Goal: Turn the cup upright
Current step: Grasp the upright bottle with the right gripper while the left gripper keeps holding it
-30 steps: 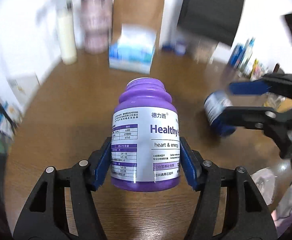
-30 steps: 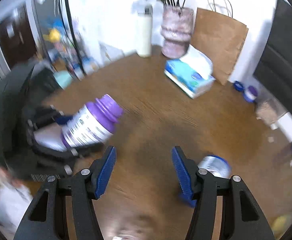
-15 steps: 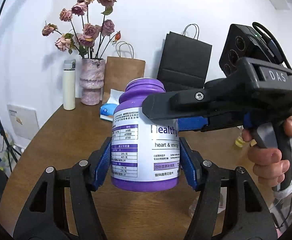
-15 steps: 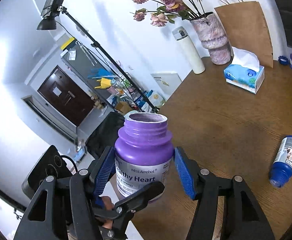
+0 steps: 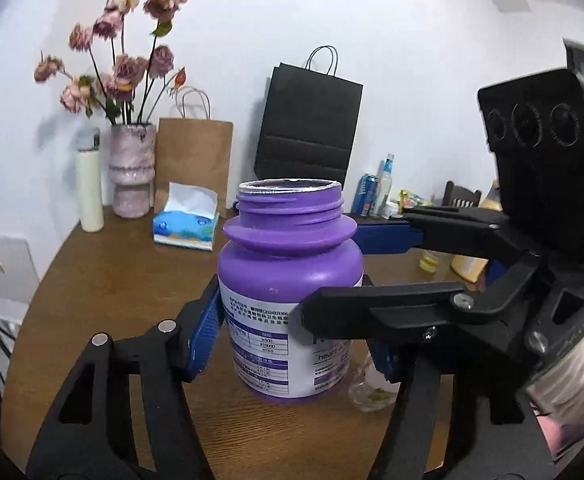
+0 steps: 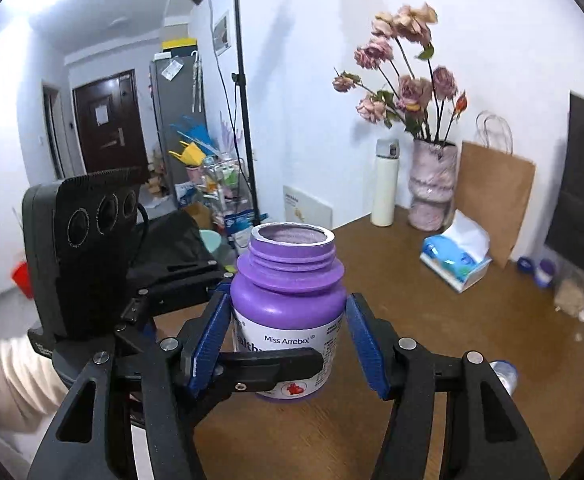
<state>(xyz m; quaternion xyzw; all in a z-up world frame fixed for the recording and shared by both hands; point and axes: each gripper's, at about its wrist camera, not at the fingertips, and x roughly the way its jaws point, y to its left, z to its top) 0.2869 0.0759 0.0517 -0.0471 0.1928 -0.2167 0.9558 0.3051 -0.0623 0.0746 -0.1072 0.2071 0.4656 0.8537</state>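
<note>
The cup is a purple bottle [image 5: 288, 272] with a white label and no cap. It is upright, mouth up, and its base looks to be resting on the brown table [image 5: 104, 292]. My left gripper [image 5: 292, 340] is shut on its lower body, blue pads [image 5: 204, 328] against the label. My right gripper [image 5: 332, 276] reaches in from the right, one finger crossing in front of the bottle and one behind. In the right wrist view, the bottle [image 6: 288, 304] sits between the open right gripper [image 6: 288, 344] pads, and a left finger [image 6: 268, 364] crosses it.
At the back of the table stand a vase of dried flowers [image 5: 132, 172], a white flask [image 5: 90, 188], a tissue box [image 5: 184, 228], a brown paper bag [image 5: 194, 160] and a black bag [image 5: 308, 128]. A small blue-capped bottle [image 6: 504, 376] lies to the right. A sleeve [image 6: 8, 384] shows at left.
My right gripper swung in from the side and now brackets the bottle held by the left. Both views rose to level, and the bottle came down to the tabletop.
</note>
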